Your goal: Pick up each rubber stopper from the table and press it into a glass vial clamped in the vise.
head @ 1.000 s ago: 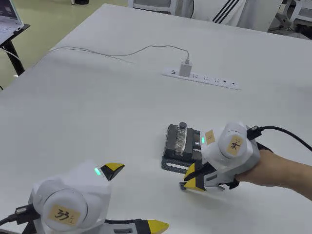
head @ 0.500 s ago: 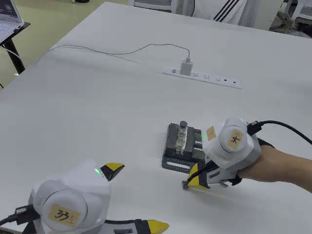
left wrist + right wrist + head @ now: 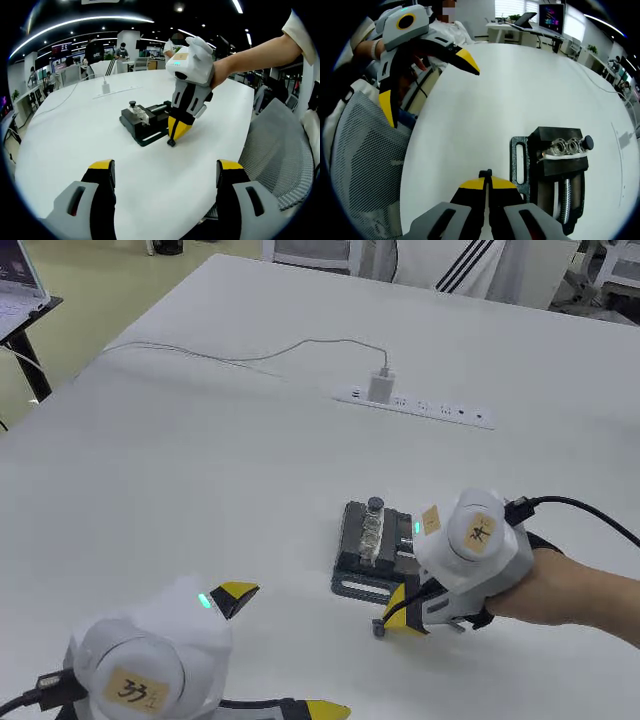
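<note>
A black vise (image 3: 372, 550) sits on the white table (image 3: 200, 460) and clamps clear glass vials (image 3: 371, 528); the far one carries a dark stopper (image 3: 375, 504). My right gripper (image 3: 383, 624) points down at the table just in front of the vise's near corner, shut on a small grey rubber stopper (image 3: 378, 628) at its tips. The same stopper (image 3: 171, 143) shows dark in the left gripper view, close above or on the tabletop. My left gripper (image 3: 282, 650) hovers at the near left edge, open with nothing between its fingers. In the right gripper view the vials (image 3: 565, 146) lie to the right of the shut tips (image 3: 486, 176).
A white power strip (image 3: 415, 403) with a charger (image 3: 380, 385) and its cable (image 3: 250, 355) lies at the back of the table. A laptop (image 3: 15, 270) stands on a side table far left. A mesh chair (image 3: 280, 145) is beside the table edge.
My right gripper has tipped further down toward the table beside the vise, still shut on the stopper. The left gripper has stayed where it was.
</note>
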### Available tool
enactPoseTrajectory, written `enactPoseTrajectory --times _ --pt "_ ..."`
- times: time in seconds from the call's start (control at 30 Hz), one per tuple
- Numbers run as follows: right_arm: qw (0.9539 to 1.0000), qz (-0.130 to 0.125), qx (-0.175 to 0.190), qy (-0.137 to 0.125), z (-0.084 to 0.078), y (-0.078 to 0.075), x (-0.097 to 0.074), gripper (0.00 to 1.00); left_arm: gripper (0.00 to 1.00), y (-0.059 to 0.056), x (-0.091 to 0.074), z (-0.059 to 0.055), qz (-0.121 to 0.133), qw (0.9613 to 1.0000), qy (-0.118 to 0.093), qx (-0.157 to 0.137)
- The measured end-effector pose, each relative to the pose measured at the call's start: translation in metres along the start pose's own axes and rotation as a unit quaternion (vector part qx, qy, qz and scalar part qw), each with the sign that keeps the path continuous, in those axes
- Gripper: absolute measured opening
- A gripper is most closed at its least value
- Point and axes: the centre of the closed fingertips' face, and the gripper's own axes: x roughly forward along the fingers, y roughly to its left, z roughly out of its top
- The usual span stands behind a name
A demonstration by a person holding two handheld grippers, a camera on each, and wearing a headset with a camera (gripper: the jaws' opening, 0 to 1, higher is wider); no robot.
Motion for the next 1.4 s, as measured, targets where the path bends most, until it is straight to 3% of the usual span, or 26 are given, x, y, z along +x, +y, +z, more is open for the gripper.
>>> enactPoseTrajectory --times 0.27,0.33,0.4,0.57,0.67,0.83,1.1,1.23,1.4 --pt "0.9980 -0.050 -0.016 -0.035 0.019 -0.005 -0.018 0.00 0.73 0.005 0.004 0.001 0.002 0.9997 0.001 -0.022" --pt "0.9969 -0.062 -0.019 -0.045 0.025 -0.005 -0.024 0.00 0.68 0.007 0.007 0.001 0.000 0.9993 0.008 -0.037" --pt "0.9955 -0.074 -0.025 -0.053 0.029 -0.006 -0.030 0.00 0.61 0.010 0.010 0.003 0.000 0.9991 0.005 -0.043" --pt "0.9915 -0.099 -0.033 -0.077 0.040 -0.005 -0.044 0.00 0.45 0.014 0.021 0.014 -0.007 0.9958 -0.008 -0.091" --pt "0.9898 -0.107 -0.041 -0.086 0.045 -0.003 -0.050 0.00 0.39 0.014 0.029 0.020 -0.022 0.9935 -0.011 -0.111" --pt "0.9863 -0.115 -0.065 -0.099 0.052 0.002 -0.058 0.00 0.27 0.003 0.041 0.031 -0.062 0.9881 -0.018 -0.140" --pt "0.9826 -0.110 -0.100 -0.111 0.062 0.011 -0.065 0.00 0.16 -0.006 0.050 0.044 -0.087 0.9816 -0.030 -0.167" --pt "0.9803 -0.106 -0.120 -0.115 0.064 0.015 -0.066 0.00 0.10 -0.009 0.050 0.046 -0.095 0.9797 -0.034 -0.173" --pt "0.9778 -0.106 -0.141 -0.113 0.062 0.017 -0.066 0.00 0.09 -0.013 0.050 0.047 -0.102 0.9768 -0.036 -0.184"
